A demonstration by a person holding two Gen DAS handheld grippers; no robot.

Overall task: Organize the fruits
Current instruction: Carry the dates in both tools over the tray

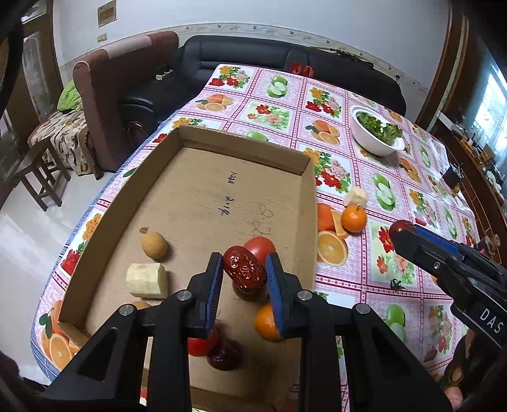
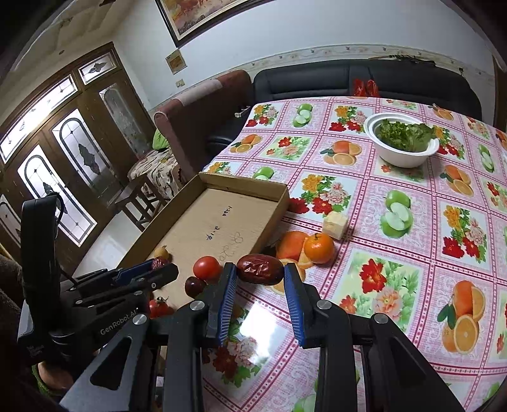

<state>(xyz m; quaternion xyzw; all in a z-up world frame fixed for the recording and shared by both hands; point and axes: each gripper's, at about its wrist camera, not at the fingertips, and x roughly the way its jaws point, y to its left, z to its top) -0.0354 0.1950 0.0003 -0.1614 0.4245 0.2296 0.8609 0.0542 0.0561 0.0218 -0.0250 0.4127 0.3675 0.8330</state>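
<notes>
both grippers are clamped on red dates: the left gripper (image 1: pixel 244 269) holds its date (image 1: pixel 244 269) over the cardboard tray (image 1: pixel 244 158), the right gripper (image 2: pixel 259 269) holds a second date (image 2: pixel 259 269) just right of it. lower each into bare tray floor, clear of the tomato (image 1: pixel 259 248), before releasing.

White wall (image 2: pixel 301 28), black sofa (image 1: pixel 240 52) & brown armchair (image 1: pixel 126 82) behind table.
</notes>
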